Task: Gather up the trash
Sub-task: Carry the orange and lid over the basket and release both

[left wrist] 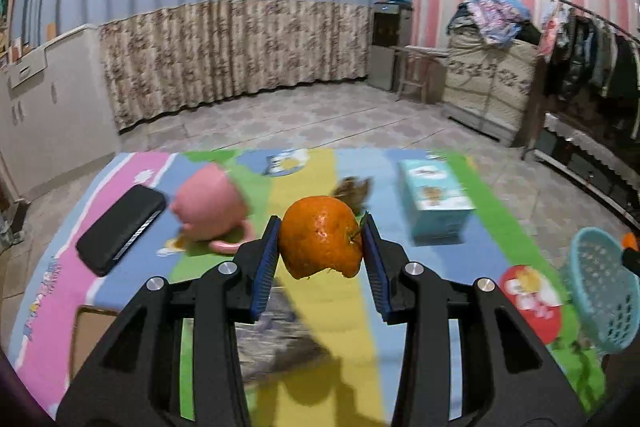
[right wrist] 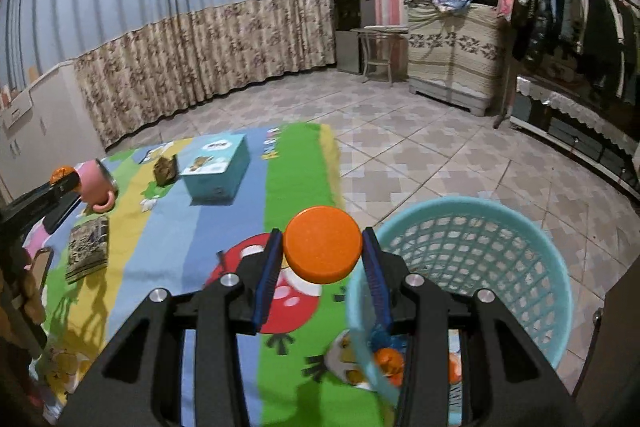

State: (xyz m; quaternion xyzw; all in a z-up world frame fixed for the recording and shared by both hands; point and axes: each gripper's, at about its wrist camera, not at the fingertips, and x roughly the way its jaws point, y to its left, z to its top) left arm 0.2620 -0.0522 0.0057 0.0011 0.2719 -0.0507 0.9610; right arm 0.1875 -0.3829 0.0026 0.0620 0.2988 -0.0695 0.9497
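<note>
left view, claw: the left gripper [left wrist: 320, 239] was clamped on an orange peel [left wrist: 320, 237], its blue pads pressing both sides, raised above the mat [left wrist: 352, 183] near its middle stripe
left view, peel: a hollow shell with a torn lower edge and a short stem on the right; it looked light, soft and likely to buckle, so a grip across the widest part, as here, suited it better than one on the ragged rim
left view, other things: a pink mug [left wrist: 214, 207] lay on its side toward the mat's left edge beside a black case [left wrist: 120, 229]; a blue box [left wrist: 434, 197] stood toward the far right corner; a brown scrap [left wrist: 352, 191] lay behind the peel
left view, basket: only part of the blue basket [left wrist: 604, 291] showed, off the mat's right edge
right view, claw: the right gripper [right wrist: 322, 247] held an orange lid [right wrist: 322, 245] by its rim, just beside the basket's [right wrist: 560, 251] near left rim
right view, lid: stiff, smooth and light by the look of it; possibly slippery, so the pads belonged square on opposite edges
right view only: orange bits already lay in the basket's bottom, and a booklet [right wrist: 88, 247] lay near the mat's left edge
</note>
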